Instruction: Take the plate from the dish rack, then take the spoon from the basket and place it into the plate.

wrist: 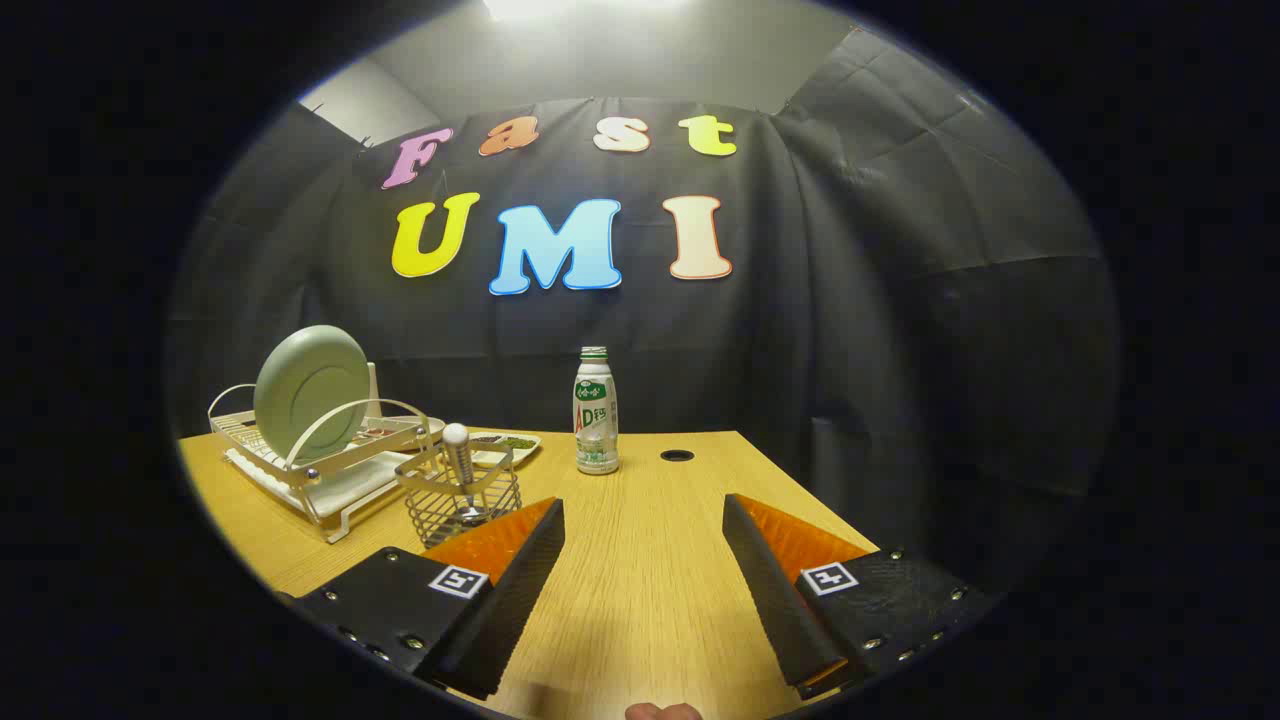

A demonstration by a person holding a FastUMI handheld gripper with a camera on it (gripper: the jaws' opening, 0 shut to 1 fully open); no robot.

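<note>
**Fingers spread over bare table, holding nothing**

The fingers [545,535] stand wide apart with only wood grain between them. The gripper [643,520] sits over the table, nothing pinched.

The plate [312,392] is one pale green disc, standing on edge in the dish rack [300,470], leaning slightly back under the rack's wire hoop. The rack is white wire on a white drip tray, beyond the fingers and off to the left side.

The spoon [458,462] is a single one, upright in the wire basket [462,495], handle knob up. The basket sits just in front of the rack's right end, just ahead of the left finger.

Other stuff: one white bottle [596,412] with green label, upright, beyond the fingers roughly midway. One flat tray [500,447] with something dark and green on it behind the basket; contents too small to tell.

Surface: light wood-grain table [640,560], one round cable hole [677,455] right of the bottle. Black cloth wall [850,350] behind and to the right, pale ceiling with a bright light above.

Part of a hand [662,711] shows behind the gripper.
</note>
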